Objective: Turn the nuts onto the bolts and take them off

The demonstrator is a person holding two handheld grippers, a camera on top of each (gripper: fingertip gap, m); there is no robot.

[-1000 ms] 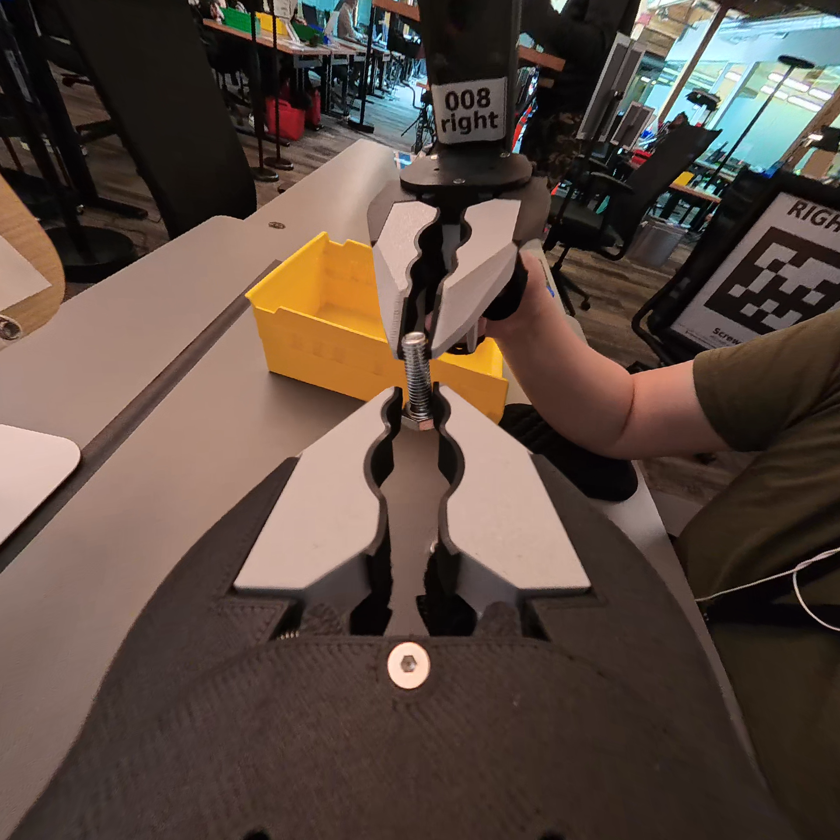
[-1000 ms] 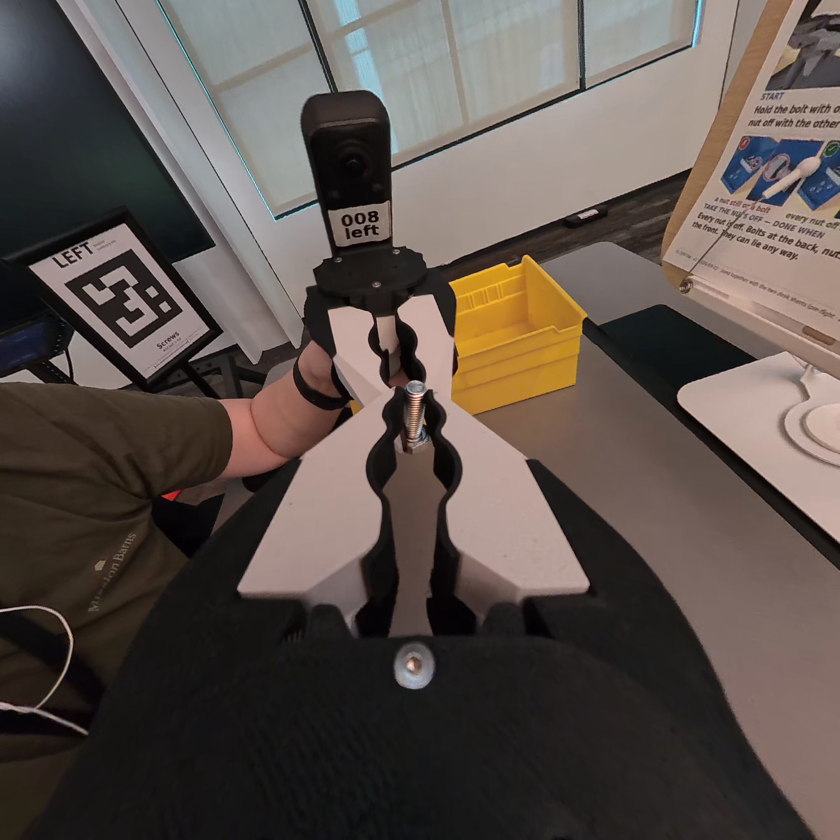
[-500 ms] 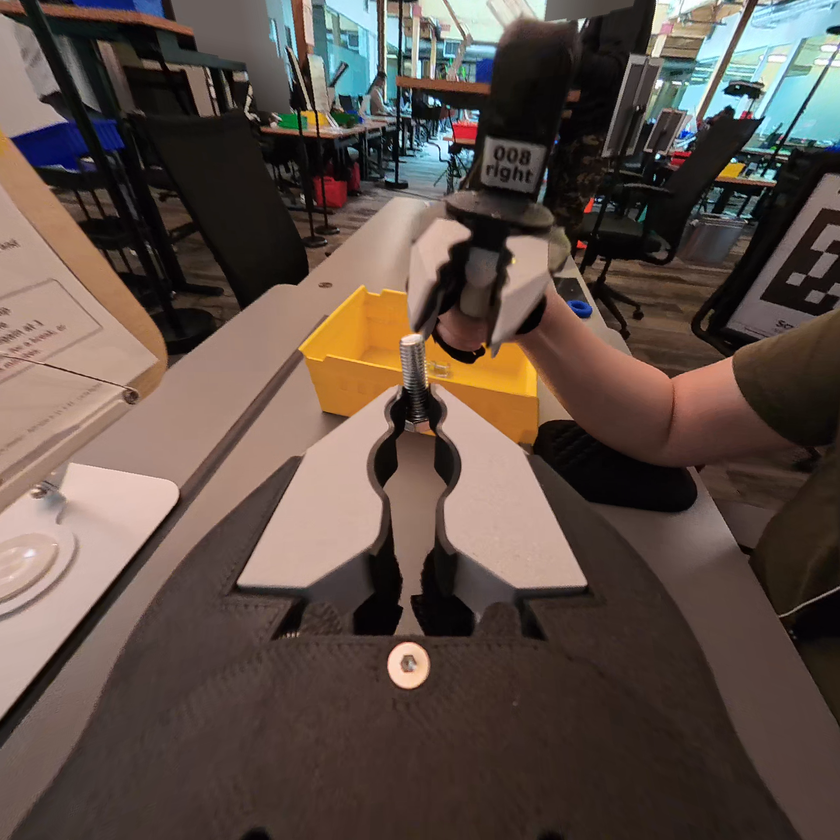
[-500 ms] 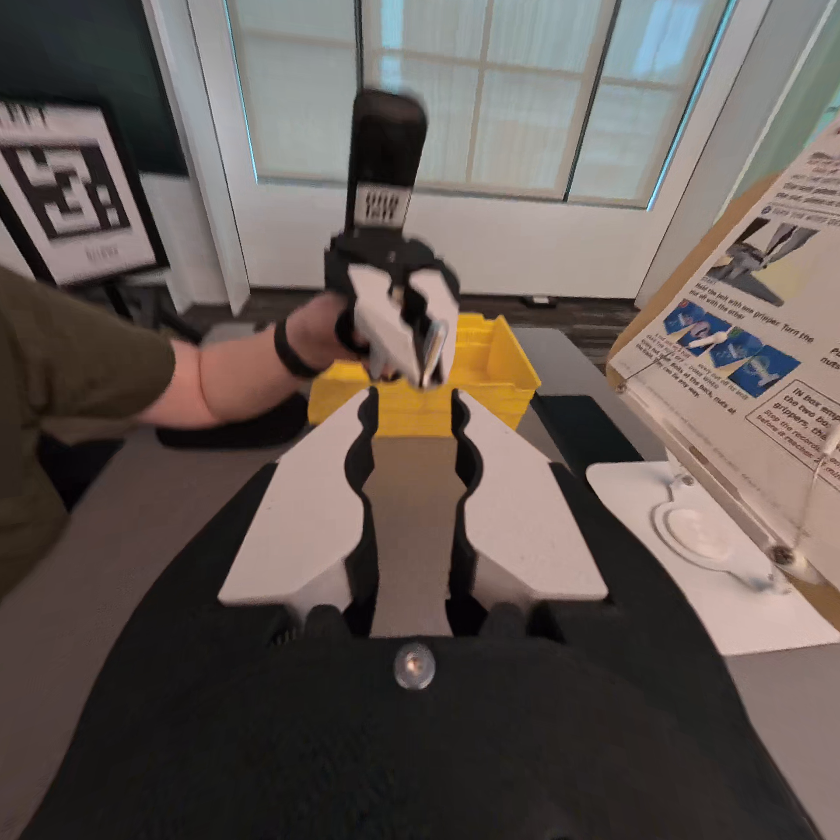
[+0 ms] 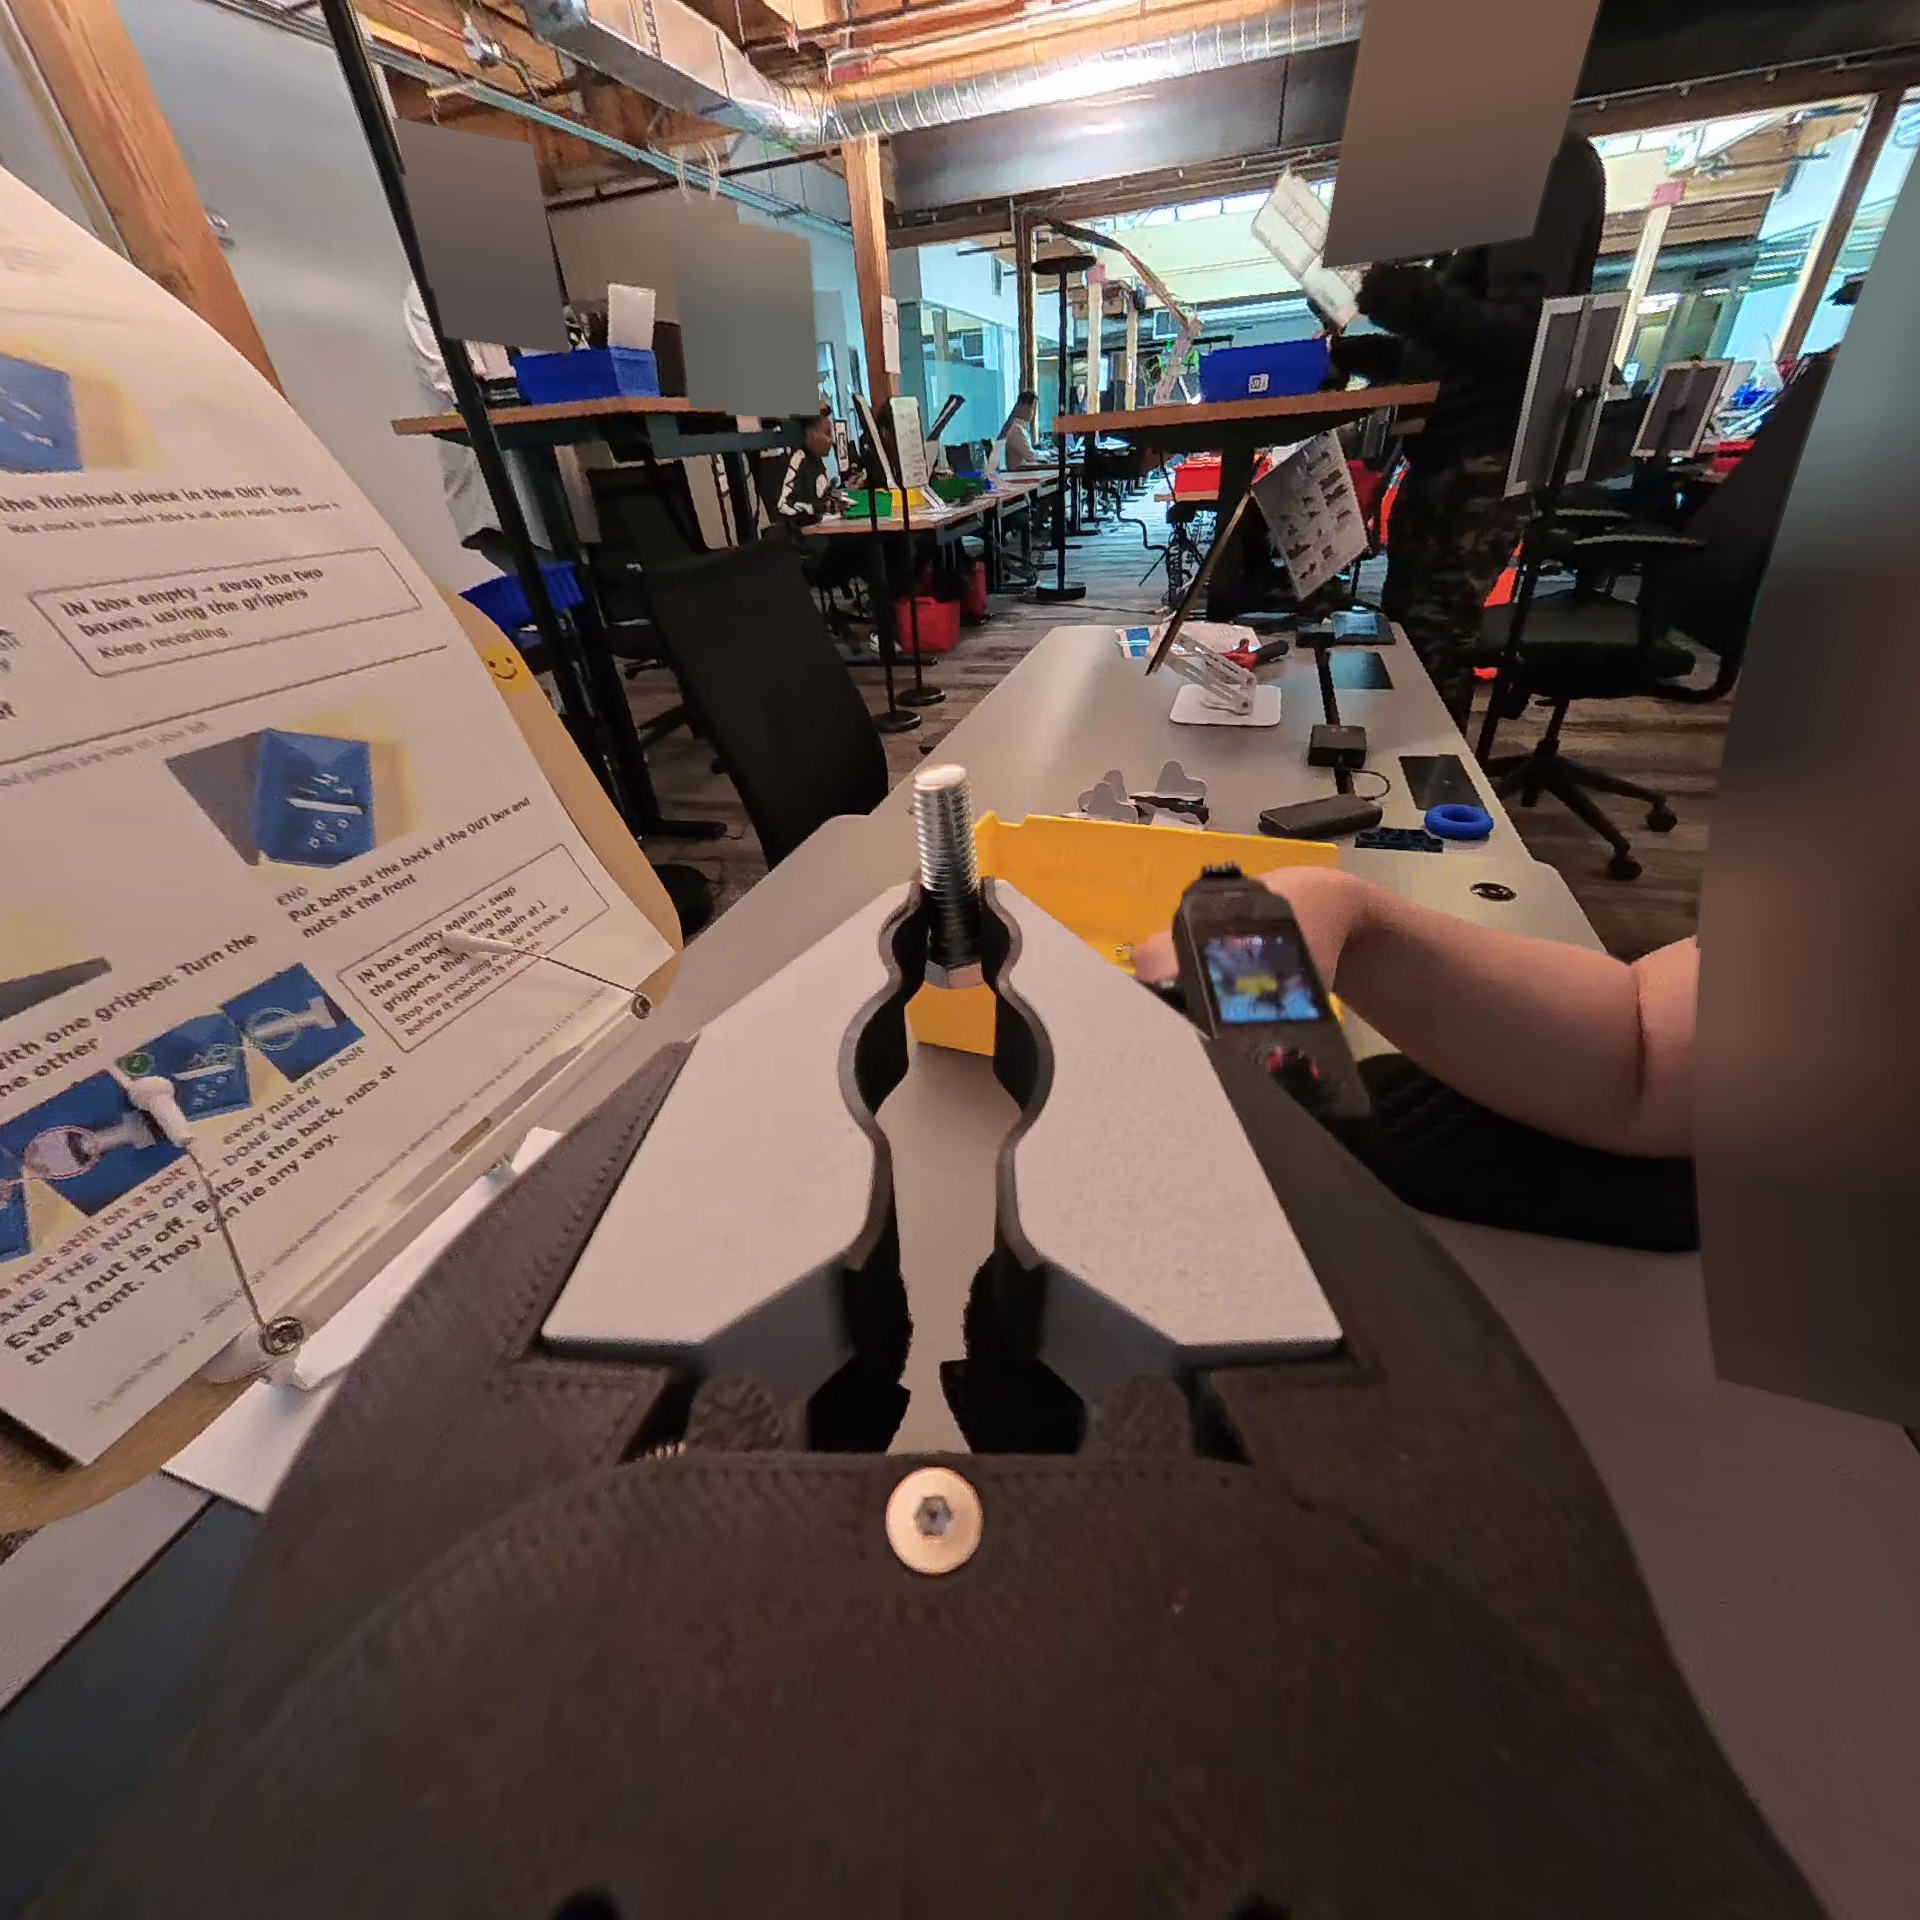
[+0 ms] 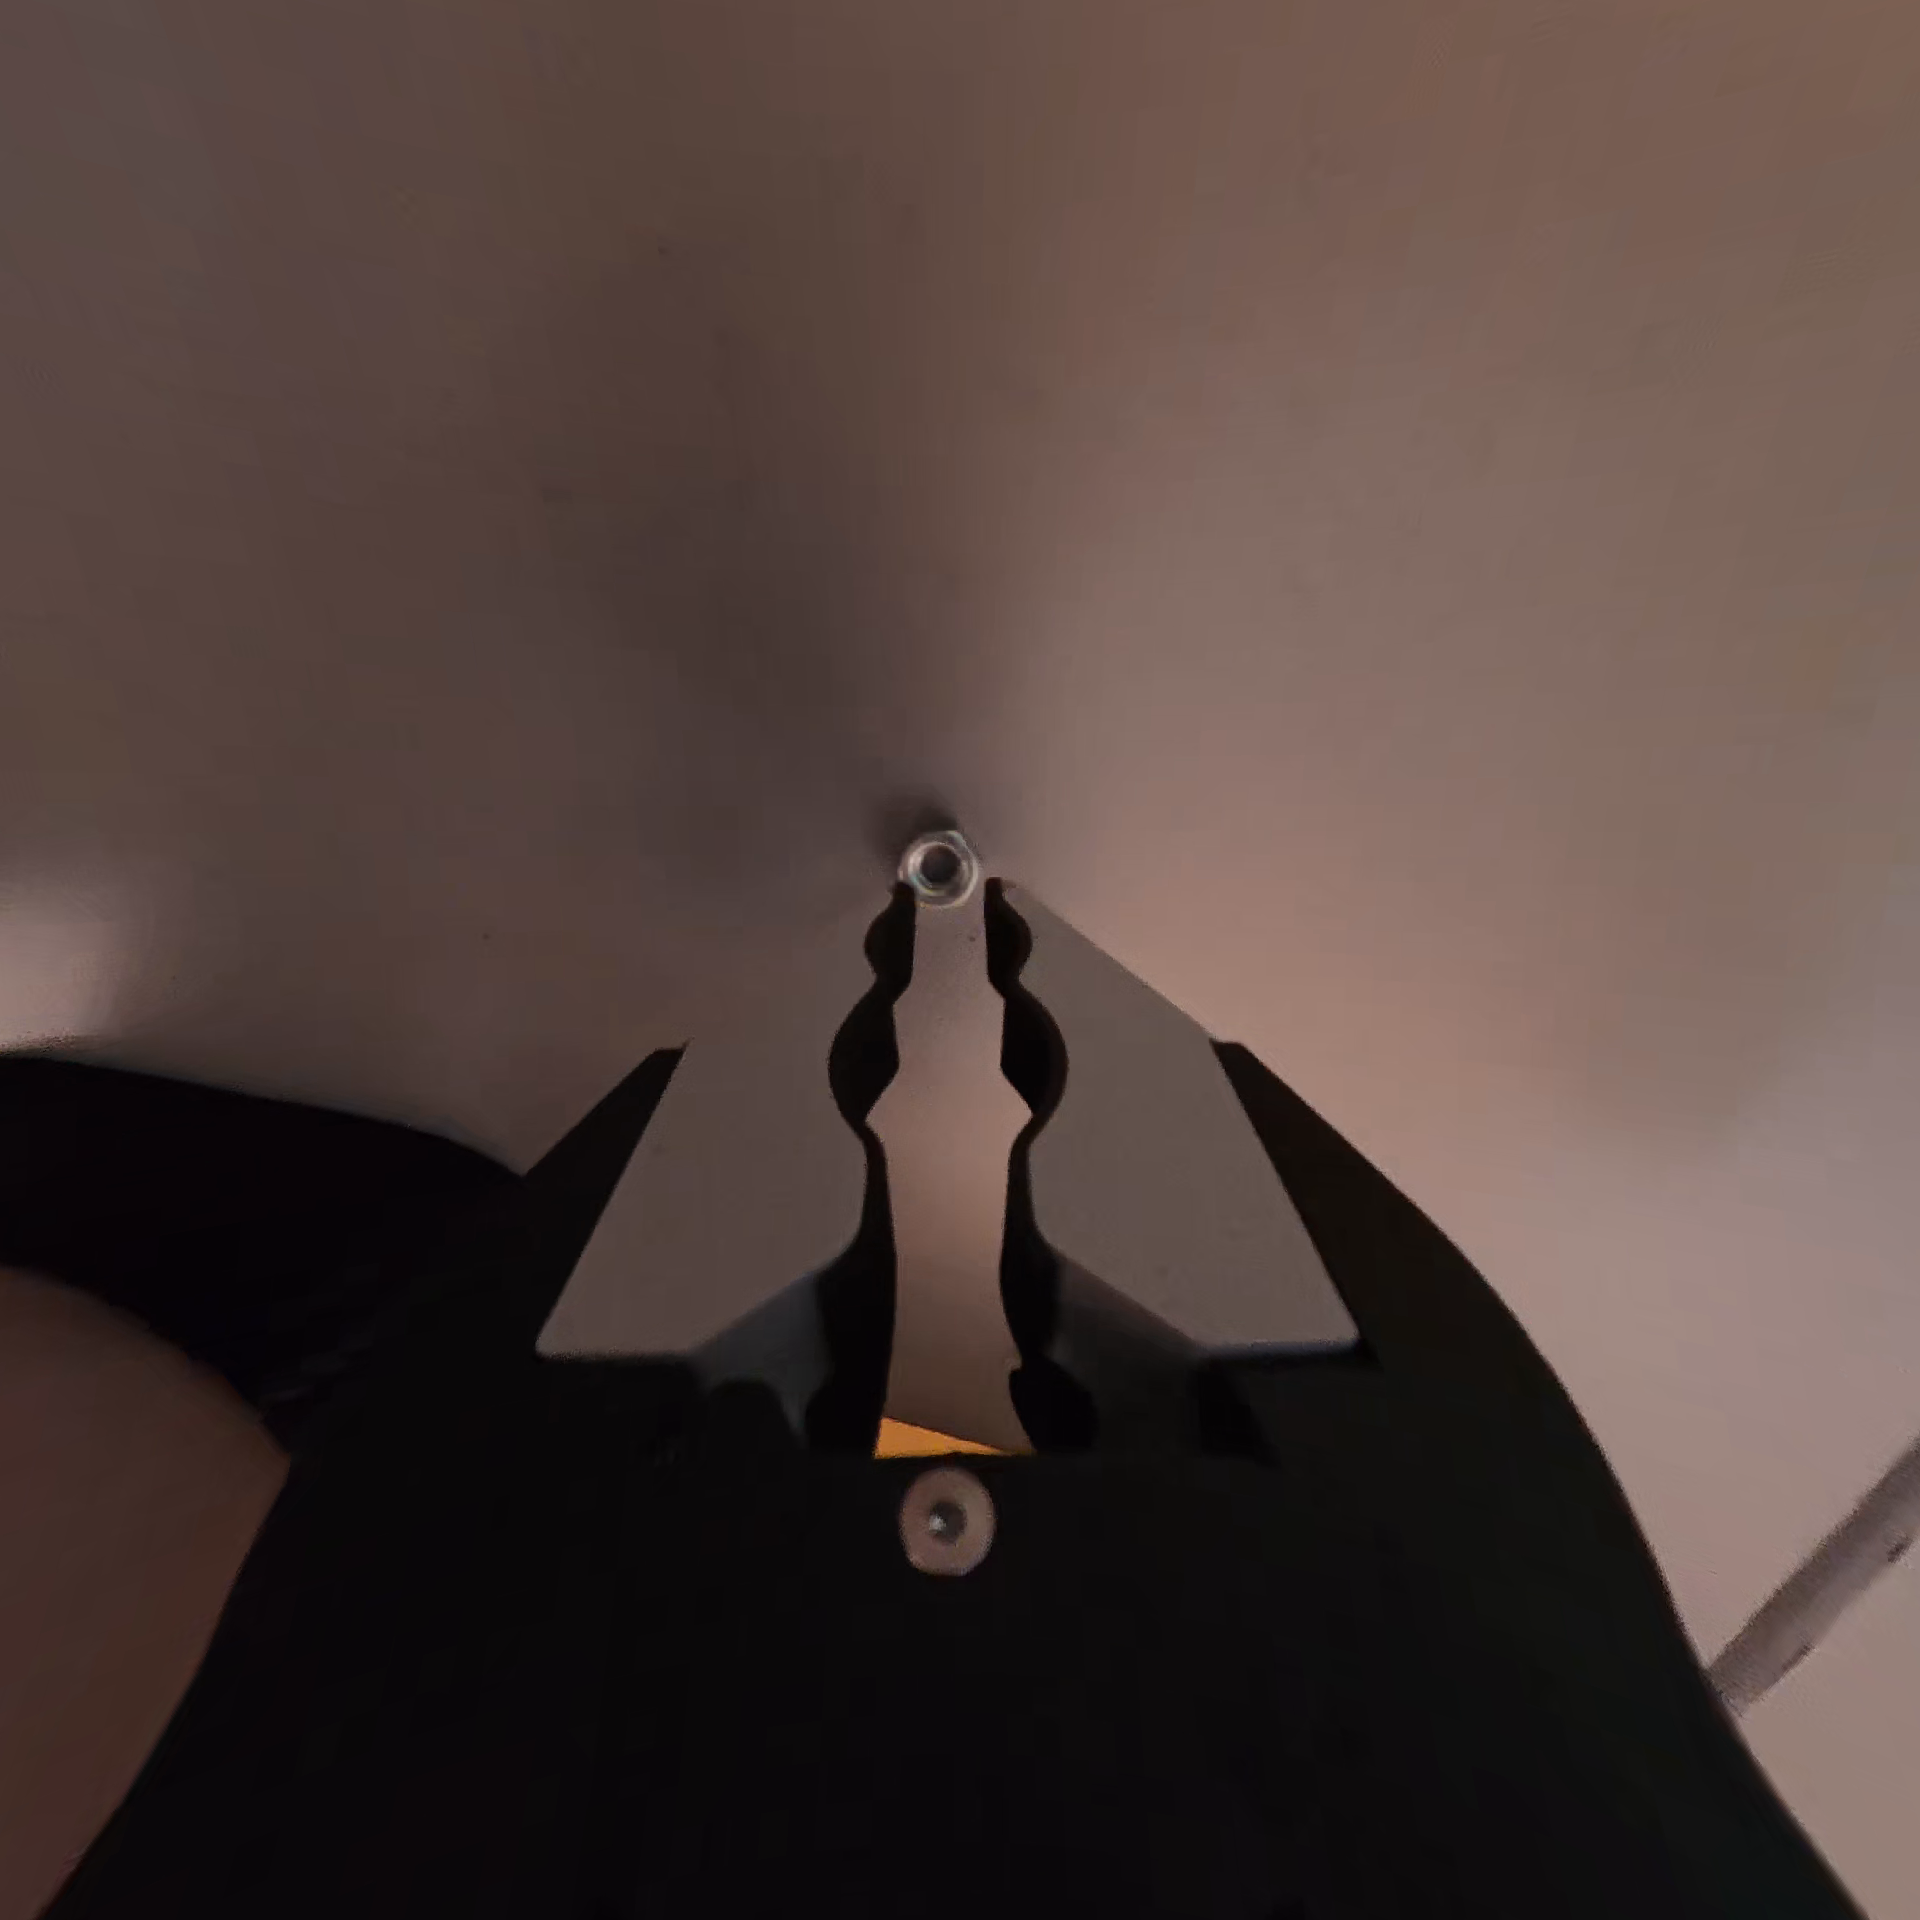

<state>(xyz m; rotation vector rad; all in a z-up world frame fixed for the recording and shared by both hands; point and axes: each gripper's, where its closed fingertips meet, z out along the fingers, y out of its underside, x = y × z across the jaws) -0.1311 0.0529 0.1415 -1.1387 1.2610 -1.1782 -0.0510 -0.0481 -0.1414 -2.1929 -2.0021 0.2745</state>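
Nut point(image 6: 938, 864): we see it flat on the grey table point(image 6: 1351, 520), hole up, just past our right gripper point(image 6: 953, 896), whose narrow-parted tips hold nothing
Bolt point(image 5: 943, 862): upright, head clamped in our left gripper point(image 5: 948, 940), well apart from the nut
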